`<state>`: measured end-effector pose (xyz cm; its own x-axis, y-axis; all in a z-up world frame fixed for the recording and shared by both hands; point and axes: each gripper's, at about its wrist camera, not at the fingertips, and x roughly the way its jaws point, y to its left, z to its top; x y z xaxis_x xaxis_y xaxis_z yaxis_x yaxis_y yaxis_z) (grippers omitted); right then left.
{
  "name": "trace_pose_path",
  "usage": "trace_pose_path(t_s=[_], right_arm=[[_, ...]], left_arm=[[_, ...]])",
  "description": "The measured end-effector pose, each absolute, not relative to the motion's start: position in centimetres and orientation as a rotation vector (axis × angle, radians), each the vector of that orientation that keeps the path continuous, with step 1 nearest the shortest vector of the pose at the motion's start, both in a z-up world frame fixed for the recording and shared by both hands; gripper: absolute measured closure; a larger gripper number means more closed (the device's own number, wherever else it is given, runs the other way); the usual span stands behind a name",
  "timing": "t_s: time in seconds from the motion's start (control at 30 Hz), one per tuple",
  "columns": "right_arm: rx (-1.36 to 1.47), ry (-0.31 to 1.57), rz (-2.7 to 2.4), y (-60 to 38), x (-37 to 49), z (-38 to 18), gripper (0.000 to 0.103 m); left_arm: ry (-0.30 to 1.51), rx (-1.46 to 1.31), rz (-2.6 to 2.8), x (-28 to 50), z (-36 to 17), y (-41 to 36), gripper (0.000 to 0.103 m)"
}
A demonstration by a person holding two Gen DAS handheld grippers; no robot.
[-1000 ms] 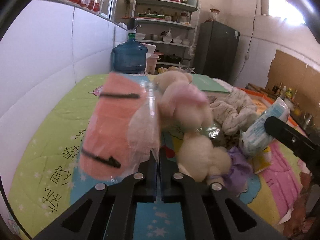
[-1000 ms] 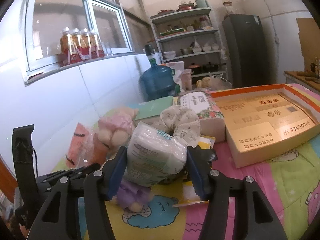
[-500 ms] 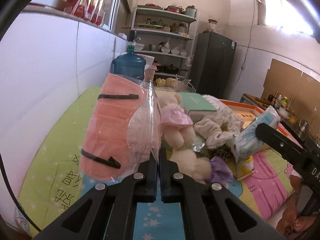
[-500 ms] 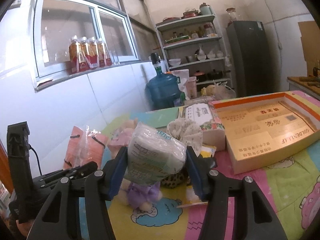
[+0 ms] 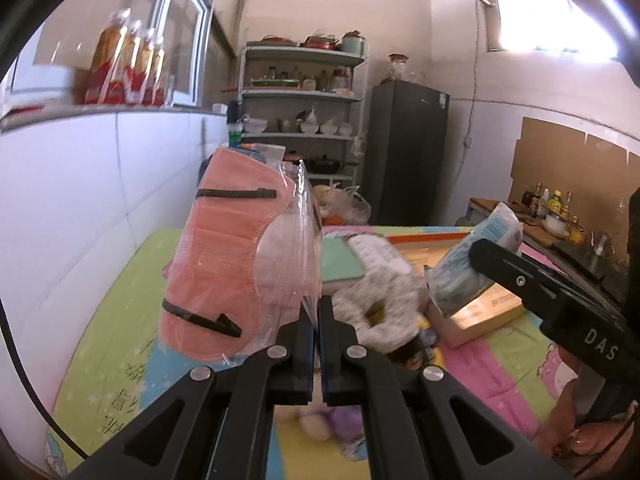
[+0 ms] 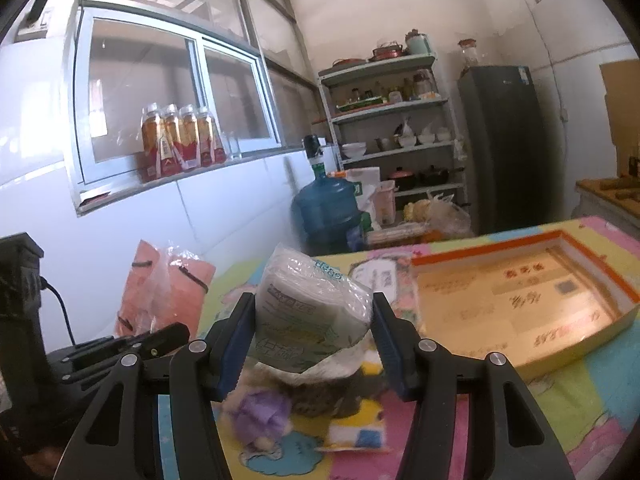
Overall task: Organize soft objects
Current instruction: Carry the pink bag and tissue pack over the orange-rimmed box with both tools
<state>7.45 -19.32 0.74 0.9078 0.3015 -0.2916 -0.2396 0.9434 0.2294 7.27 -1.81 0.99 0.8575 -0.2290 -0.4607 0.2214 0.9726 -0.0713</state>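
Both loads have been raised further clear of the patterned sheet. The left gripper (image 5: 318,312) is pinched nearly closed on the clear bag of pink fabric (image 5: 224,264); the right gripper (image 6: 314,316), held wide, clamps the plastic-wrapped white tissue pack (image 6: 308,312). Transfer towards the orange-rimmed cardboard tray (image 6: 532,308) is judged likely.

We read "DAS" in pale letters on the black right gripper (image 5: 472,246) arm at the right. Chinese characters show on the quilt (image 5: 120,380) and inside the orange-rimmed box (image 6: 528,308), too blurred to read.
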Motion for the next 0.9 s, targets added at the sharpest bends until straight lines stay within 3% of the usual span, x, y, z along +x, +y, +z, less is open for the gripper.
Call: trace_pose_path(t_s=[0.37,0.9], right_arm=[[0.204,0.265,0.122,-27.3,5.3,2.8,0.045],[0.221,0.295,-0.048,-40.8,5.0,1.6,0.044]], left_arm=[[0.452,-0.02,-0.321,7.3,3.0,-8.2,0.101],[0.534,0.002,-0.464,11.5,0.8,-20.2,0.101]])
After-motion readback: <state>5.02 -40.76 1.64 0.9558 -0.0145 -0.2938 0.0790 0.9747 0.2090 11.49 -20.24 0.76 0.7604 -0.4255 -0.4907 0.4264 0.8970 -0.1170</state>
